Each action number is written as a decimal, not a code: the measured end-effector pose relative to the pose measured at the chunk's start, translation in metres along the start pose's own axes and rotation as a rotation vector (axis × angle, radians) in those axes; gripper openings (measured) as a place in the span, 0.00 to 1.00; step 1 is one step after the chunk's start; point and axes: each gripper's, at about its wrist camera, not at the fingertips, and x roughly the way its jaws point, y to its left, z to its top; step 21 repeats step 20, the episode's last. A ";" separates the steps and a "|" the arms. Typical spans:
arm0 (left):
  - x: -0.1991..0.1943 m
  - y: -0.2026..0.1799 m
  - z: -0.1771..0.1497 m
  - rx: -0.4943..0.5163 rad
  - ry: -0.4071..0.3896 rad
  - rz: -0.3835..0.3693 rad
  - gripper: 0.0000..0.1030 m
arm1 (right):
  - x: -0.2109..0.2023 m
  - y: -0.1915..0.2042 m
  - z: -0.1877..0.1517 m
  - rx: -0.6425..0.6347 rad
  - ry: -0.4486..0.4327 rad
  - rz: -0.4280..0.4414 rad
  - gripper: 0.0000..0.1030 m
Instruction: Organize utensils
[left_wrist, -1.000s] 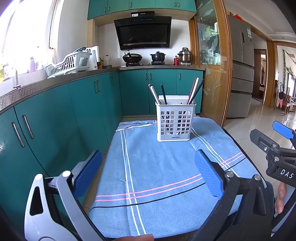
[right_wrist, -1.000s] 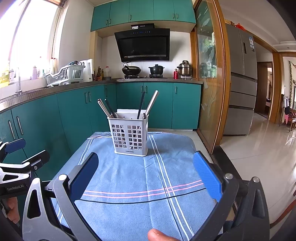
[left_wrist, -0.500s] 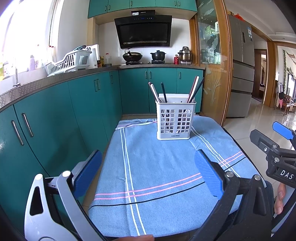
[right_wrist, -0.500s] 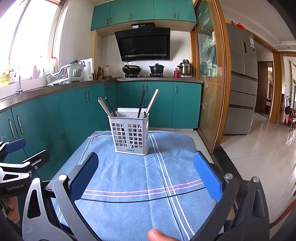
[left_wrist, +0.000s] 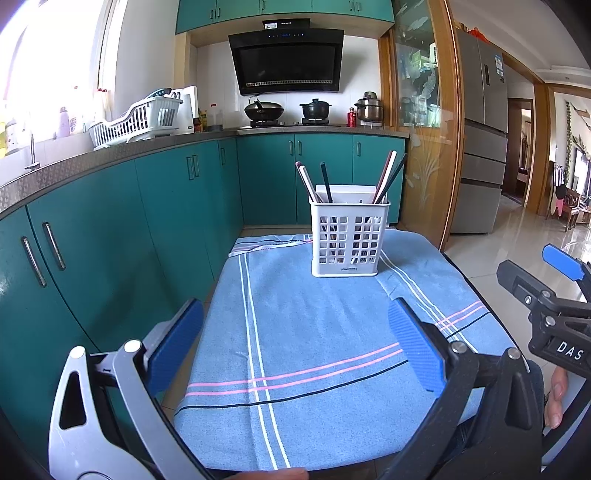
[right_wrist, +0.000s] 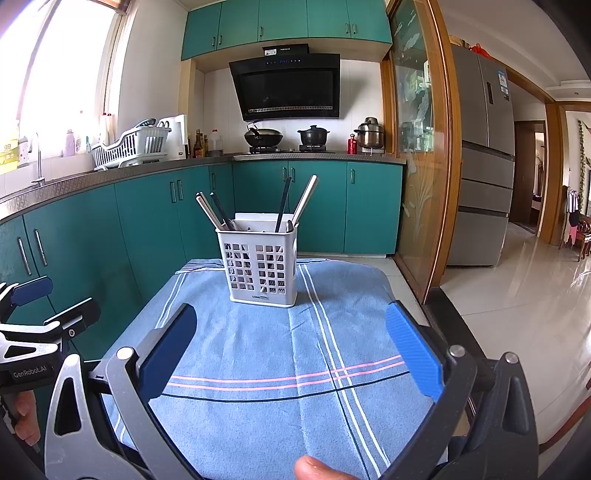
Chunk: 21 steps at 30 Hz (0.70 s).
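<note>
Utensils (left_wrist: 386, 177) are held upright in a white basket (left_wrist: 349, 240) at the far end of the blue cloth (left_wrist: 314, 332); the left gripper (left_wrist: 295, 347) and right gripper (right_wrist: 291, 347) are spread wide, empty, at the near edge.

white slotted caddy (left_wrist: 349, 240) upright on blue cloth (left_wrist: 314, 350), utensils (right_wrist: 284, 203) leaning inside

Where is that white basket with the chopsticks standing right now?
The white basket stands upright at the far end of the blue cloth, ahead of both open grippers, with the teal cabinets behind it. In the right wrist view it sits near centre.
</note>
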 end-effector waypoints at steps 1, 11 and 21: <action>0.000 0.000 0.000 0.000 -0.001 0.001 0.96 | 0.000 0.000 0.000 0.001 0.001 0.000 0.97; 0.000 -0.004 -0.002 0.007 -0.005 0.020 0.96 | 0.001 0.000 -0.001 0.001 0.008 0.002 0.97; 0.003 0.002 -0.003 -0.028 0.020 0.012 0.96 | 0.000 -0.001 -0.002 0.000 0.008 0.000 0.97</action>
